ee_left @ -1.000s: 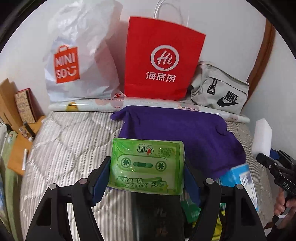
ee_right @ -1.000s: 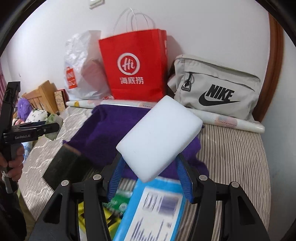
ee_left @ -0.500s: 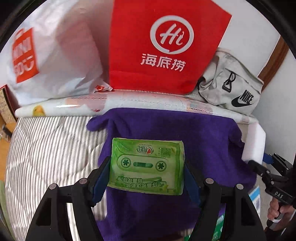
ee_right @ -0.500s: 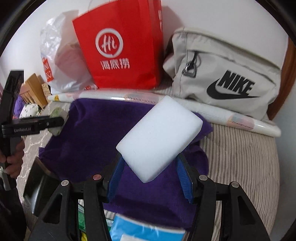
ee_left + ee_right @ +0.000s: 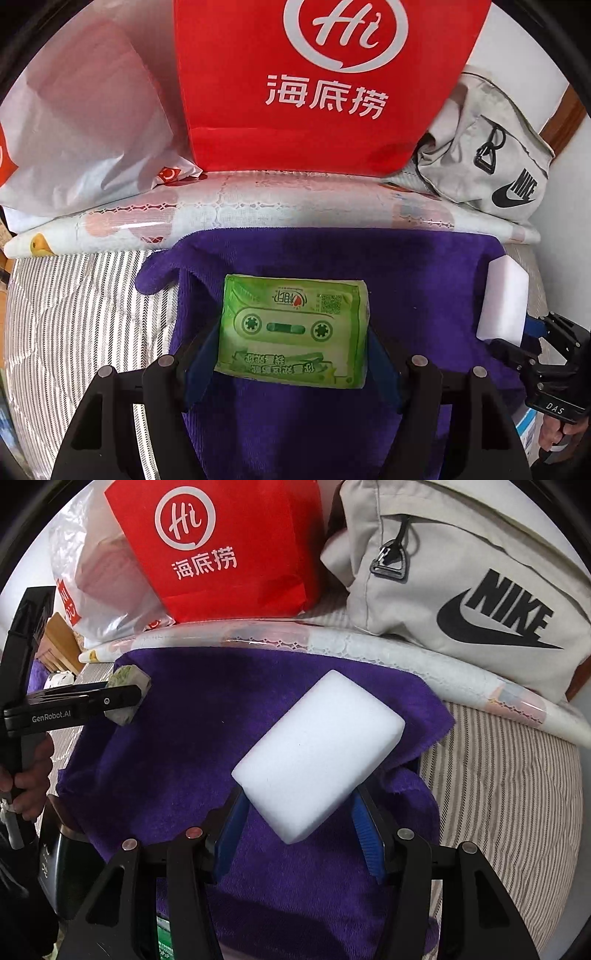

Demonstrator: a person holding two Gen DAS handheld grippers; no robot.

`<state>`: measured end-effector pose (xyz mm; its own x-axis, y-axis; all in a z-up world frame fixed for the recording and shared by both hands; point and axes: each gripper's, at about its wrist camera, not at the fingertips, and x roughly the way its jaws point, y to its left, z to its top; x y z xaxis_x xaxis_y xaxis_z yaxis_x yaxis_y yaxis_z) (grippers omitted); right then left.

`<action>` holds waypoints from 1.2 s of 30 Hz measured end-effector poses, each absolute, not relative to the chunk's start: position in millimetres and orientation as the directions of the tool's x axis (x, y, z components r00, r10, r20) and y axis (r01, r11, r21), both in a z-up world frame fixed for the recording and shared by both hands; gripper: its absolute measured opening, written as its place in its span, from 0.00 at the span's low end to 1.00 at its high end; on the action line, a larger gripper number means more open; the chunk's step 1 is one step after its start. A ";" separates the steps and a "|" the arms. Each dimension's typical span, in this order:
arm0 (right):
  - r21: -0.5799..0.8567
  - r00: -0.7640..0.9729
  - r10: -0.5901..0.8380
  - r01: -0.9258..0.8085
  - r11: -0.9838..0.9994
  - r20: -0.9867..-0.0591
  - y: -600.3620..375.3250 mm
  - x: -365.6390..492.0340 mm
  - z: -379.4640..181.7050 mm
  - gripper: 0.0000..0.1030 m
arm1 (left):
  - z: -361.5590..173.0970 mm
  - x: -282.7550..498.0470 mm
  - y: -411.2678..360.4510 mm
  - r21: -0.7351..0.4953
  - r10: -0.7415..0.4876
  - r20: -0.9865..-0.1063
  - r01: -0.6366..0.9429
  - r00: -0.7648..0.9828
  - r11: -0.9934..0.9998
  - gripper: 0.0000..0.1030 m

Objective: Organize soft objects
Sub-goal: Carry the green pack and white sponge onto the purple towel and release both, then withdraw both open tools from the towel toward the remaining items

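A green tissue pack (image 5: pixel 291 332) printed with a cassette design sits clamped between the blue pads of the left gripper (image 5: pixel 291 363), held over the middle of a purple towel (image 5: pixel 332 258) spread on a striped bed cover (image 5: pixel 74 314). To the towel's right edge, the right gripper (image 5: pixel 301 834) has its jaws closed on a white foam sponge (image 5: pixel 319 753), tilted with one corner raised above the cloth. Just beyond the towel's far edge lies a rolled patterned sheet (image 5: pixel 258 210). Behind that roll stand a red paper bag (image 5: pixel 325 85) at centre, a white plastic shopping bag (image 5: pixel 85 122) to its left and a grey Nike pouch (image 5: pixel 461 576) to its right, all against the wall.
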<state>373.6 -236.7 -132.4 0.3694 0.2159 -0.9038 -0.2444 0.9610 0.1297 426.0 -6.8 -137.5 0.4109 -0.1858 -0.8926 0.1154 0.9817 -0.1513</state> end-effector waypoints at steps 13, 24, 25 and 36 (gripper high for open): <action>0.158 0.316 0.227 -0.228 0.961 -0.921 -236.8 382.4 -146.8 0.74 | -150.5 432.3 -3.7 -0.181 -0.208 -0.909 0.105 0.360 0.978 0.80; 0.208 0.325 0.255 -0.175 0.962 -0.910 -254.2 370.1 -132.3 0.76 | -123.0 406.8 7.2 -0.145 -0.176 -0.890 0.105 0.420 0.984 0.81; 0.210 0.334 0.257 -0.170 0.963 -0.907 -255.8 366.5 -128.5 0.76 | -116.0 400.8 9.4 -0.145 -0.176 -0.882 0.104 0.437 0.984 0.81; 0.098 0.518 0.153 -0.132 0.986 -0.841 -264.4 292.0 -70.3 0.76 | -63.7 315.9 23.8 -0.164 -0.207 -0.797 0.127 0.567 0.978 0.79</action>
<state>292.0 -264.4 -70.3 0.5182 0.1531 -0.8414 -0.1323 0.9864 0.0980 315.9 23.8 -63.8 0.5666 -0.2074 -0.7975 0.1274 0.9782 -0.1639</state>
